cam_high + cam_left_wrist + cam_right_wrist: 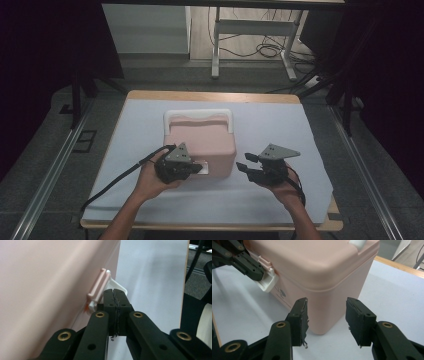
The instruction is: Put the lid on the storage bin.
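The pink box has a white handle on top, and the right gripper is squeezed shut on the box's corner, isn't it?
Not quite. The right gripper is open: in the right gripper view its jaws stand apart in front of the pink box's corner without touching it. The box does have a white handle on top.

Left hand-held gripper (196, 167): jaws closed together, pads meeting, pointing right in the high view.
Left hand (150, 181): wraps the gripper body from behind, forearm rising from the bottom edge.
Right hand-held gripper (243, 165): jaws parted, nothing between the pads, pointing left.
Right hand (284, 189): grips from below, forearm angled in from bottom right.
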